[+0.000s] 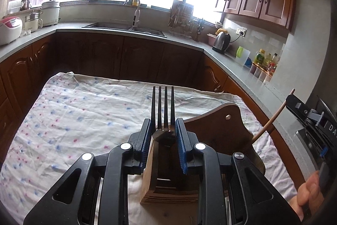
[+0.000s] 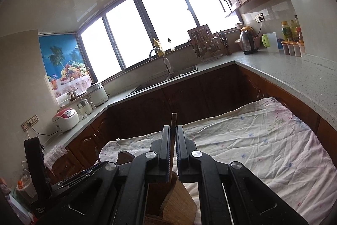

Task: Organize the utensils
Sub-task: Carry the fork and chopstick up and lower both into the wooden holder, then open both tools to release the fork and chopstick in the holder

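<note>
My left gripper (image 1: 163, 127) is shut on a metal fork (image 1: 163, 108), tines pointing up and away, held over the open top of a wooden utensil holder (image 1: 168, 182) standing on the cloth-covered table (image 1: 73, 119). The holder has a shaped wooden back panel (image 1: 221, 125). My right gripper (image 2: 172, 136) is shut on a thin wooden chopstick (image 2: 173, 121), held upright above the same holder (image 2: 177, 199). In the left wrist view the chopstick (image 1: 271, 119) and the right gripper (image 1: 305, 117) show at the right.
Grey kitchen counters (image 1: 242, 64) wrap around the room, with a sink and tap (image 1: 134, 14), a dish rack (image 1: 183, 18), a kettle (image 1: 221, 41), bottles (image 1: 265, 62) and rice cookers (image 1: 10, 28). The table's floral cloth lies wrinkled.
</note>
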Available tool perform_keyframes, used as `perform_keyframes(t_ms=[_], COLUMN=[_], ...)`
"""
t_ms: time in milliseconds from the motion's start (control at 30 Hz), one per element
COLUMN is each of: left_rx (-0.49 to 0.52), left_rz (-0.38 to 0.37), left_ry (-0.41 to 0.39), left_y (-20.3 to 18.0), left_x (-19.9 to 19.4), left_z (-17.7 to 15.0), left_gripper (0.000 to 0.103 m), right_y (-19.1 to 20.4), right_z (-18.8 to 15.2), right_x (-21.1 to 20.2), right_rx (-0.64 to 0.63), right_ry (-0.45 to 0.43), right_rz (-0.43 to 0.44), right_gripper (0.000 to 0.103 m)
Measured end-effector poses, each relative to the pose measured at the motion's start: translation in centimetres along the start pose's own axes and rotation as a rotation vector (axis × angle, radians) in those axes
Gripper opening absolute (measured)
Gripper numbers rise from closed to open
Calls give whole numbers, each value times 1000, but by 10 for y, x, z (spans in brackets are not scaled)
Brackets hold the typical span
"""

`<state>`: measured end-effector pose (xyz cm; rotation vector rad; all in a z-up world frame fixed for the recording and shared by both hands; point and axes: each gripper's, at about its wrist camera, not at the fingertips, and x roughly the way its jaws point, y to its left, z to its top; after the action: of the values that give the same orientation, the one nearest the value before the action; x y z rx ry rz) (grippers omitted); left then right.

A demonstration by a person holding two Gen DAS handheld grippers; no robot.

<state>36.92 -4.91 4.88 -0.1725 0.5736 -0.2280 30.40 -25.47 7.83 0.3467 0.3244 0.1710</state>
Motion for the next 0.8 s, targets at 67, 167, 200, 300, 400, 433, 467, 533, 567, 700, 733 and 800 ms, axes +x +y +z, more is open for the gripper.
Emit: perform_keyframes(t_ms=[67,167,200,300,400,433,467,533,567,700,733,800], left_rx=[6,6,3,6,5,3,1,-2,-2,-10,-14,-22], left_rz=[-10,-9,-11,-10,-8,-8,-9,-12,-10,2,5,2], left_ry=[12,23,26,30,35,36,39,46,49,40,42,47], left_y=[-3,-3,-3,-4,-4,-4,-4,-4,-3,0,1,3], left_x=[2,4,4,4,5,5,5,4,3,-3,-5,-9], left_z=[-2,-3,-2,-1,-1,0,0,1,1,1,0,0], left_gripper=[22,22,22,22,22,22,22,23,26,50,53,57], right_y=[-1,0,0,-2,-3,-3,-3,-3,-3,-2,-2,-2], right_z=[1,4,4,5,5,5,5,6,6,6,6,6], right_x=[0,1,1,2,3,3,3,3,3,0,-1,-5], right_rx=[-4,0,-3,4,9,9,11,17,19,21,26,33], right_ry=[3,15,18,24,28,29,30,35,34,38,36,27], right_rz=[-6,-4,-9,-10,-8,-8,-8,-1,2,6,12,14], right_gripper=[5,5,5,5,5,5,6,10,10,34,43,56])
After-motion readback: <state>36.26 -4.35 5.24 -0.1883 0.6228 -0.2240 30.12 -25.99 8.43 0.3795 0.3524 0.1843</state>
